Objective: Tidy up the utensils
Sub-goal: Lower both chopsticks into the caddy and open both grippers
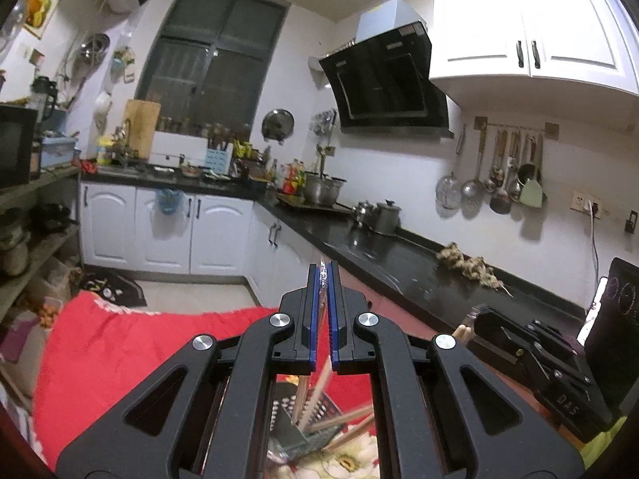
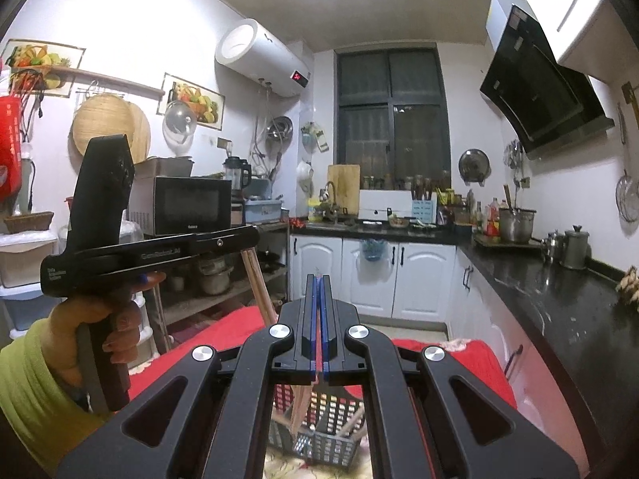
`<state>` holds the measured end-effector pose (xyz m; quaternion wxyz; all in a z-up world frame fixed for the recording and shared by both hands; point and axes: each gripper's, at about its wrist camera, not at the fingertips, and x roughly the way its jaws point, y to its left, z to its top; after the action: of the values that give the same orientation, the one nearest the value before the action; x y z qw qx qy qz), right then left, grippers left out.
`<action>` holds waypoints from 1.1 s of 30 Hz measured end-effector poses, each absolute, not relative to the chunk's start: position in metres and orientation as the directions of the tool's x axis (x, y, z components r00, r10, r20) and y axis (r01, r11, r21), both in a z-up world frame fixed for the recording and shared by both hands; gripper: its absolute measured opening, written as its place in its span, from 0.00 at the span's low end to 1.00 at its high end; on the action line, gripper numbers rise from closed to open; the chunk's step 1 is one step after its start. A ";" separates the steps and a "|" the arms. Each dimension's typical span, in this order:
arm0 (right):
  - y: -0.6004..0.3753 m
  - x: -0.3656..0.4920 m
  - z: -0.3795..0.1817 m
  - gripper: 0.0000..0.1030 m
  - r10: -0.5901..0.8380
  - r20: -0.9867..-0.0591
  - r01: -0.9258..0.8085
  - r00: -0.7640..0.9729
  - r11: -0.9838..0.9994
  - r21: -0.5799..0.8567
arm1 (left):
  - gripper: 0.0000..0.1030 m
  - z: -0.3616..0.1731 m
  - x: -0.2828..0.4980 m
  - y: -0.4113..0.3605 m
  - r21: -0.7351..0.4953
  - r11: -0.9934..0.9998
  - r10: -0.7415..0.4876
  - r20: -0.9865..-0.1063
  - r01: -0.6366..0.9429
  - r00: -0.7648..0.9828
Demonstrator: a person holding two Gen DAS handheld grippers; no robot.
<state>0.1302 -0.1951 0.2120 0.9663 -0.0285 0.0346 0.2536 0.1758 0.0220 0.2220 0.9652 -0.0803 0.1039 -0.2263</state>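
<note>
My left gripper [image 1: 323, 273] is shut on wooden chopsticks [image 1: 319, 389] that hang down below the fingers toward a grey slotted basket [image 1: 297, 423]. The basket holds several more chopsticks. My right gripper [image 2: 318, 283] is shut on another bunch of chopsticks [image 2: 303, 399] that hang over the same basket [image 2: 319, 435]. In the right wrist view the left gripper's body [image 2: 151, 251] sits at the left, held by a hand, with chopsticks [image 2: 259, 283] hanging below it. In the left wrist view the right gripper's body [image 1: 531, 351] sits at the right.
The basket stands on a red cloth [image 1: 120, 351] with a flowered patch. A black countertop [image 1: 419, 271] runs along the right with pots [image 1: 385, 215] and garlic [image 1: 467, 265]. White cabinets [image 2: 399, 279] lie ahead. Shelves with a microwave [image 2: 183, 203] stand at the left.
</note>
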 end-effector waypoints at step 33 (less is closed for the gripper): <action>-0.156 0.207 0.171 0.02 0.447 -0.176 -0.456 0.877 0.890 -0.017 | 0.02 0.170 0.217 0.044 -0.193 0.933 -0.350 -0.282 0.305 0.893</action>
<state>0.2069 -0.1559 0.1714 0.9684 -0.0290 0.0841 0.2331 0.2172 0.0437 0.1702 0.9703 -0.0722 0.1577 -0.1687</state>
